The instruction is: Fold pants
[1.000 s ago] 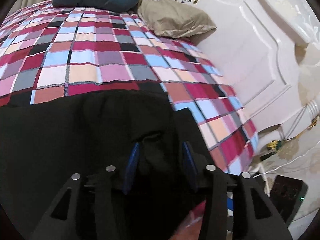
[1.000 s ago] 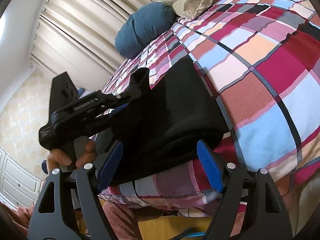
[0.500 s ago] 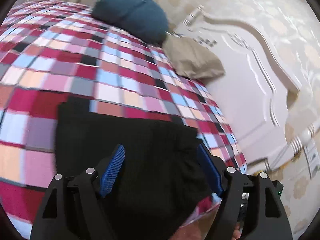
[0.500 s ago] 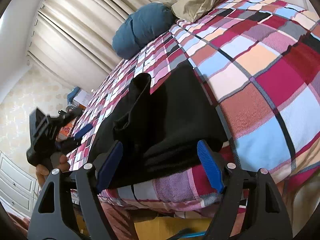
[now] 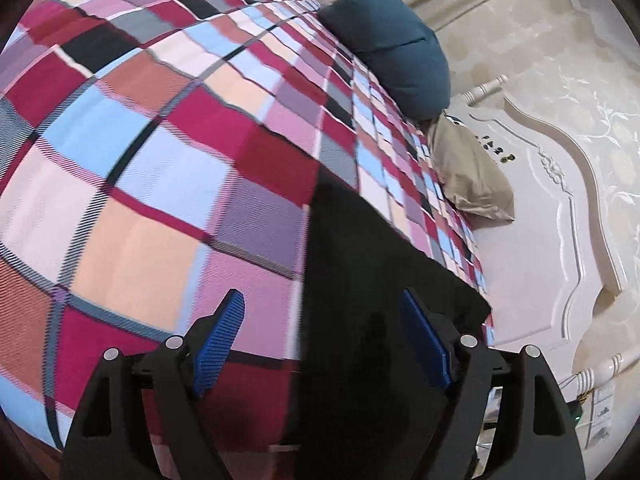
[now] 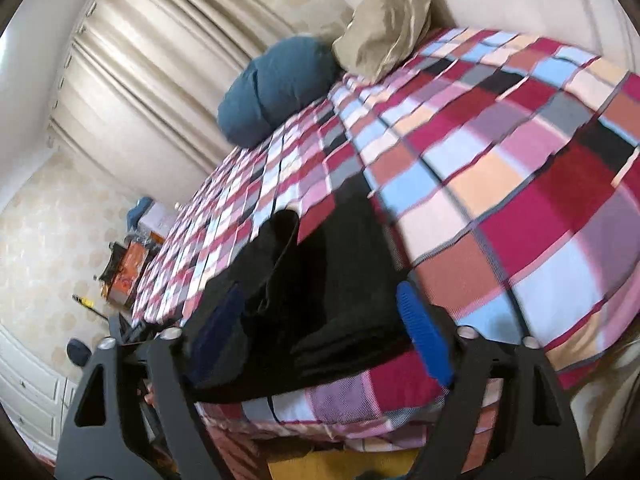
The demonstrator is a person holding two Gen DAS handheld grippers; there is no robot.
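Black pants [image 6: 320, 300] lie folded in a stack near the front edge of a bed with a checked cover [image 6: 500, 184]. In the left wrist view the pants [image 5: 372, 280] lie right of centre on the cover [image 5: 140, 184]. My left gripper [image 5: 324, 340] is open and empty, its right finger over the pants, its left over the cover. My right gripper [image 6: 320, 332] is open and empty, close over the near edge of the stack, which spans the gap between its fingers.
A teal pillow [image 5: 396, 44] and a beige pillow [image 5: 468, 176] lie at the head of the bed by a white headboard [image 5: 560, 208]. Curtains [image 6: 160, 52] hang beyond the bed. Boxes [image 6: 128, 264] stand on the floor at the left.
My left gripper let go of the pants, opened, and swung away left over the cover. It has left the right wrist view. The pants now lie flat. The right gripper stayed open and shifted slightly.
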